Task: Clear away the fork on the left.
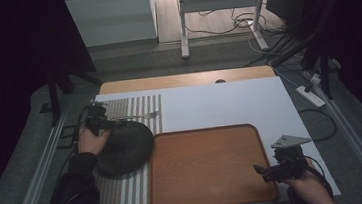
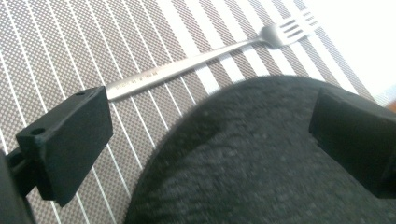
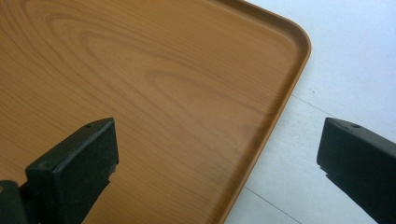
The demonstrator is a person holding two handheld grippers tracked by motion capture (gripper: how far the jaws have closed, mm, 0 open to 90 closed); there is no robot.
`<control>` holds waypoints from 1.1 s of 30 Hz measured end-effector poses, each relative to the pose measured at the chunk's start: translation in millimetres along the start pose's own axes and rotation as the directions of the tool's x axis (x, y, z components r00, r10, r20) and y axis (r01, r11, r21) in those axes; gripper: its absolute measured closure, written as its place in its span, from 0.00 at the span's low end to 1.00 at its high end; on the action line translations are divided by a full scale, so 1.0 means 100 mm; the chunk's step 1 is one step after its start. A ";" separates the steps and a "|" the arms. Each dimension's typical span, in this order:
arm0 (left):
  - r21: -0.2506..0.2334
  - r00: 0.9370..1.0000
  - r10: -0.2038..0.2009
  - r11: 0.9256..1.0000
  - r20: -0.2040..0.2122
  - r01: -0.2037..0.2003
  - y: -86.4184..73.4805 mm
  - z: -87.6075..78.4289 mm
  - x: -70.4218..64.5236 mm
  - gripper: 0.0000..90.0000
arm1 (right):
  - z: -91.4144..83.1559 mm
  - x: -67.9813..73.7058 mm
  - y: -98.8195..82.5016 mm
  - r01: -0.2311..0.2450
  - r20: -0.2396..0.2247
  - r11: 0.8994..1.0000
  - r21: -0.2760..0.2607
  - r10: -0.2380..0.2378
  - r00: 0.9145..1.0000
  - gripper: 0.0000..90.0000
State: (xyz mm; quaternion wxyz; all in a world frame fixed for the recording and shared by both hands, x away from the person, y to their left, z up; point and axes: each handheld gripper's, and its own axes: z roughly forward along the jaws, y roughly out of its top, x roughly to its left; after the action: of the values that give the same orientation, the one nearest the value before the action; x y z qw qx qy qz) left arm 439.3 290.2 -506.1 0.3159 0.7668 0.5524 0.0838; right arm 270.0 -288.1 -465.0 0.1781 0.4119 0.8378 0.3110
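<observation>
Your left gripper (image 1: 101,120) sits over the far left rim of the dark grey plate (image 1: 123,147), its fingers (image 2: 70,140) spread wide and holding nothing. In the left gripper view the plate fills the space between and below the two fingers, while the fork (image 2: 201,63) lies just beyond them on the striped placemat (image 2: 56,51), its handle end close by the left finger and its tines pointing away to the right. The plate rests on the placemat with its right edge touching the wooden tray (image 1: 208,167). Your right gripper (image 1: 271,172) hovers at the tray's near right corner, fingers (image 3: 74,168) wide apart and empty. One finger stands over the tray's wood, the other over the white bench (image 3: 355,56), the tray's rim between them.
</observation>
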 end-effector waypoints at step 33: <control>0.161 0.987 0.024 0.987 -0.159 0.002 0.33 0.37 0.39 0.99 | 0.00 -0.01 0.00 -0.005 -0.003 1.000 0.001 0.005 1.000 0.00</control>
State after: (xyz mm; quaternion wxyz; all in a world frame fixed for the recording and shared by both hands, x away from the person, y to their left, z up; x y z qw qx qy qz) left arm 497.4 305.0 -524.6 0.2073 0.7836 0.5767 0.1025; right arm 270.7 -289.0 -465.2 0.1756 0.4138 0.8372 0.3117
